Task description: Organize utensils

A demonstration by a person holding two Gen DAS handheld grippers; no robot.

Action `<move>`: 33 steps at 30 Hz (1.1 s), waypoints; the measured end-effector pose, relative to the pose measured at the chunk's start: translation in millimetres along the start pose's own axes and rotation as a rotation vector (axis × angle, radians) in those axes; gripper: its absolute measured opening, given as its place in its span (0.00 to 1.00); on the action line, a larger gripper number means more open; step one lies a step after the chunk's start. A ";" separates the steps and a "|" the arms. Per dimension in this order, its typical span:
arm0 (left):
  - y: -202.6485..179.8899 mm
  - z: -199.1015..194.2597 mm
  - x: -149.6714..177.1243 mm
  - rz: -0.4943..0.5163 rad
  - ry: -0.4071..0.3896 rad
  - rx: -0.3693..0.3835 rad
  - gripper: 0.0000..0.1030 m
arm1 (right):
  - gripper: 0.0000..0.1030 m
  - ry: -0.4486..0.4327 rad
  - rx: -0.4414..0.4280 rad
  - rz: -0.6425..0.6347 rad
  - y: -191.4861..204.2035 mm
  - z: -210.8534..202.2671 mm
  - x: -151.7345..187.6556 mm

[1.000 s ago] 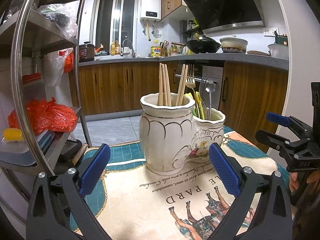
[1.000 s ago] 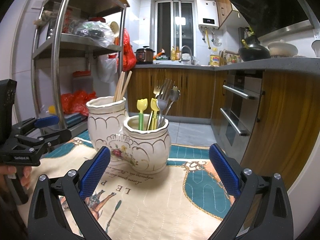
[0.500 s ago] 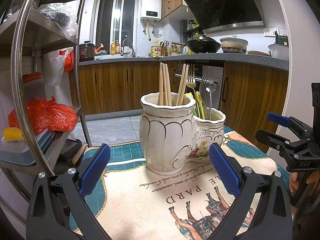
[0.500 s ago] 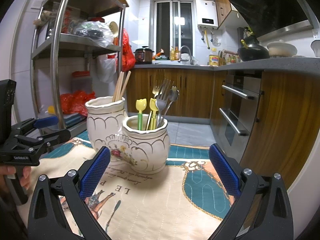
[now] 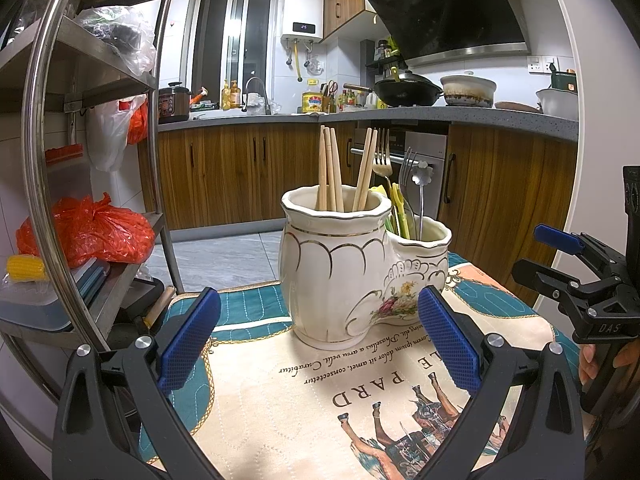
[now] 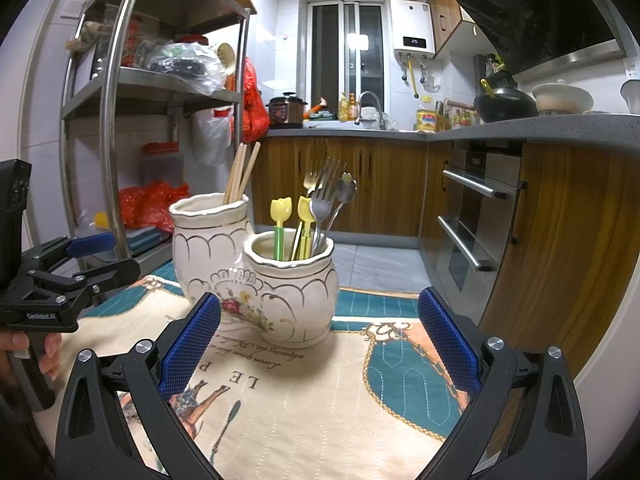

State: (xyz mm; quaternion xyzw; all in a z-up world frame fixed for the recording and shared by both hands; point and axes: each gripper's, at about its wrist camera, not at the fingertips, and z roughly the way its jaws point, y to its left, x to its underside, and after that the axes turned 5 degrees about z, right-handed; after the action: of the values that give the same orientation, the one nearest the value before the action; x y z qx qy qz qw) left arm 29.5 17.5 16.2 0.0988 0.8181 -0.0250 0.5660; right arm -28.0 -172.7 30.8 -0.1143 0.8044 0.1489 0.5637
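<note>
Both grippers are held wide apart and empty. Left gripper is aimed at the tall pot; right gripper is aimed at the short pot.

A two-pot ceramic holder is stood on a printed cloth on the tabletop. Chopsticks are stood in the tall pot. Forks, a spoon and yellow picks are stood in the short pot. Nothing loose is seen on the cloth.

Room: open cloth is seen between each gripper and the holder. A steel rack is close at the left edge of the tabletop; a wood cabinet and oven are near on the right. The far cloth edge drops to the floor just behind the holder.

Writing: cloth is printed "LE PARD" with a script line beneath, too small to be read reliably. Right gripper body, seen from the left camera, is marked "DAS". Left gripper body, seen from the right camera, bears a label that looks like "GenRobot.AI". Water heater display reads "25".
</note>
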 end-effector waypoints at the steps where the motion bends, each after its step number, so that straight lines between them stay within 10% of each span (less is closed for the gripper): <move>1: 0.3 0.6 -0.1 0.001 0.000 -0.001 0.95 | 0.95 0.000 0.000 0.000 0.0 0.0 0.0; 33: -1.0 1.3 -0.6 0.004 -0.001 -0.002 0.95 | 0.95 0.000 0.004 0.003 -2.7 -0.3 -0.2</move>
State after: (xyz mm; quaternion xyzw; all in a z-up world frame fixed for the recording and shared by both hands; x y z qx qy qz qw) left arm 30.7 16.2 16.2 0.0995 0.8176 -0.0230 0.5666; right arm -27.2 -175.4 30.7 -0.1121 0.8047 0.1481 0.5638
